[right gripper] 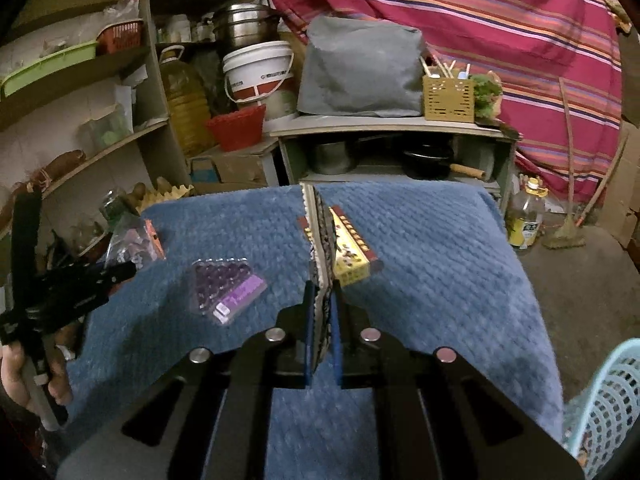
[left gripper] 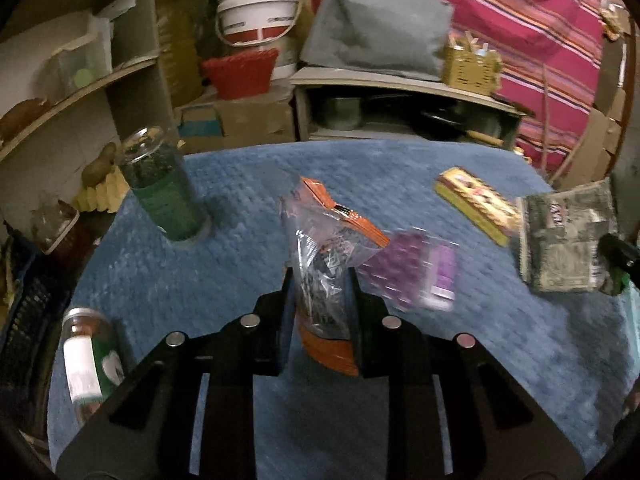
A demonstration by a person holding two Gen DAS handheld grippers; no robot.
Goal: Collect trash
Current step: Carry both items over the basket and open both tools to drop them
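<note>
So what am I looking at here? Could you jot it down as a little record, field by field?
Surface: blue quilted cloth
Left gripper: shut on a clear wrapper with orange edges
Right gripper: shut on a flat grey packet, seen edge-on from its own camera
Lying on the cloth: purple blister pack, yellow box
Standing on the cloth: green jar, small jar with a white label
Basket: light blue, at the lower right
Person: one hand on the left gripper's handle
</note>
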